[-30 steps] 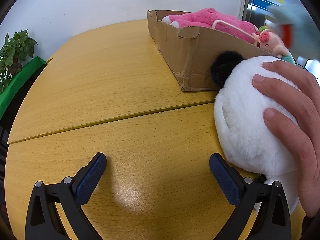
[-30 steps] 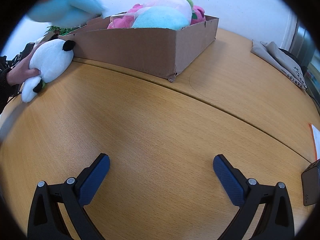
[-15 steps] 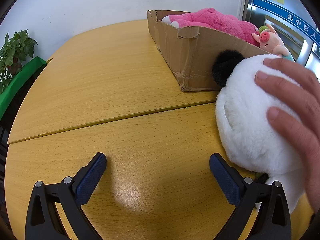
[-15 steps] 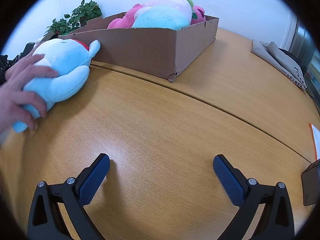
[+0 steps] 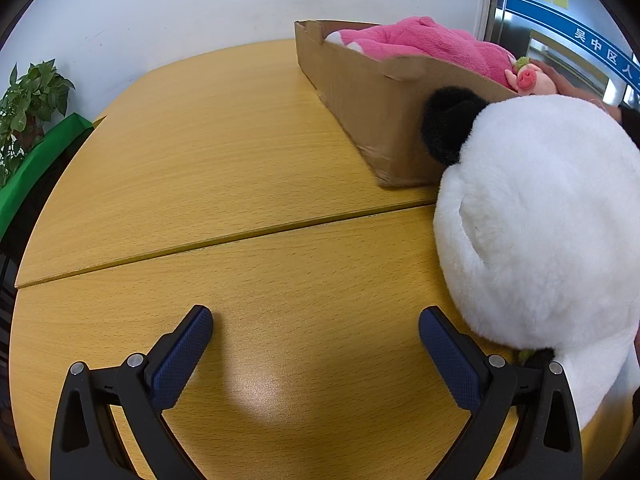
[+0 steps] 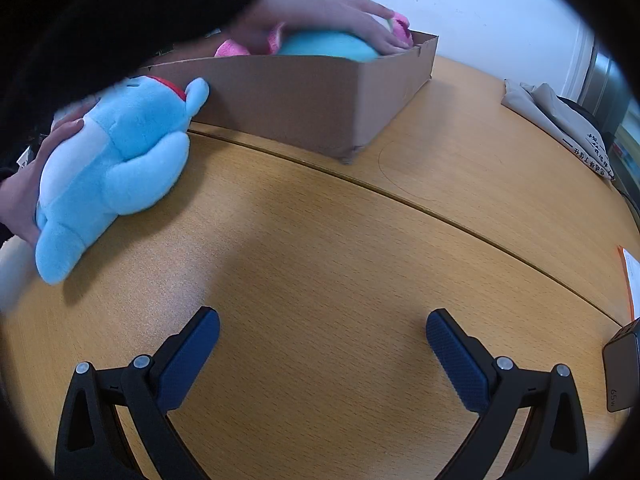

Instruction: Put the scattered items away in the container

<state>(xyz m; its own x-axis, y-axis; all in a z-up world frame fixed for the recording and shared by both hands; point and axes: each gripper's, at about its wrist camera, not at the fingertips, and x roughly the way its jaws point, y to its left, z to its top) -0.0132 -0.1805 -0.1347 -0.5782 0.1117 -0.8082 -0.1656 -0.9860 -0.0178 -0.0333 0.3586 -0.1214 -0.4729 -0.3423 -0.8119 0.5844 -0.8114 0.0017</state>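
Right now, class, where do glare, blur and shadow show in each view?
Left wrist view: a soft glare patch on the table between the open gripper fingers; fisheye curving. Right wrist view: the reaching hand is motion-blurred; the blue plush casts a shadow below itself.

I am reading "65w" on the dark adapter [image 6: 621, 372] at my right, and white characters "吴中区人" on the blue door sign [image 5: 600, 46].

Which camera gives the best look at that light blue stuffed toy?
The right wrist view: the light blue plush toy lies whole on the table against the cardboard box, a hand on it. The left wrist view doesn't show it.
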